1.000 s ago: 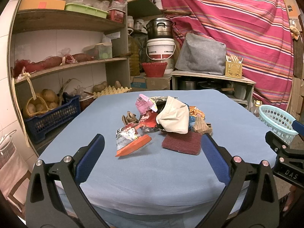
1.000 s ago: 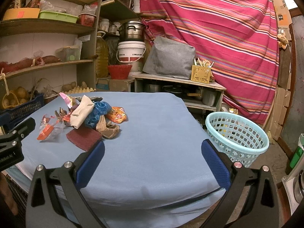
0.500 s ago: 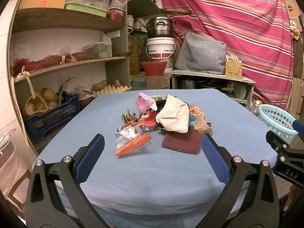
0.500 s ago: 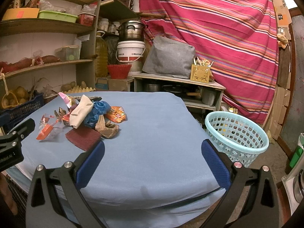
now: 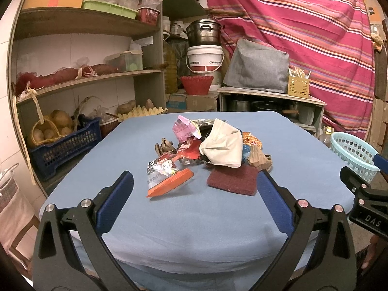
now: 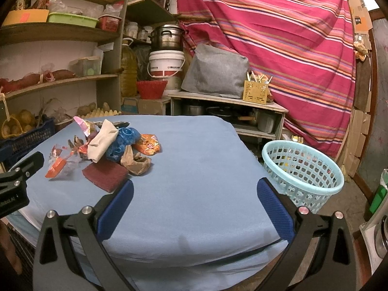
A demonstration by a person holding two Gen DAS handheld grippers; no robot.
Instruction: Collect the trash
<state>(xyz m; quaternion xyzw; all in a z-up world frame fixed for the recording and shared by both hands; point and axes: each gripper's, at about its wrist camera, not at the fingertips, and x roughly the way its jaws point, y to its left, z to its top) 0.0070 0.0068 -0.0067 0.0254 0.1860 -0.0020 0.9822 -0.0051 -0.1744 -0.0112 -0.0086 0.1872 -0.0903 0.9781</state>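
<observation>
Trash pile (image 5: 208, 152) mid-table (image 5: 194, 218): crumpled wrappers, beige cloth (largest piece), maroon scouring pad (image 5: 232, 179) at near edge, orange-edged packet (image 5: 167, 179) apart on left. Left gripper (image 5: 194, 191) fingers spread, empty; right gripper (image 6: 194, 194) likewise. Pale blue basket (image 6: 303, 172) beside table, right.

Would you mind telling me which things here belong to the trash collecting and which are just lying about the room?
Part of the job:
- trash pile on the blue table
- maroon scouring pad
- orange-edged wrapper
- light blue basket beside the table
- left gripper and right gripper, both open

Just lying about:
- white bucket
- steel pot
- potatoes
- grey cover
</observation>
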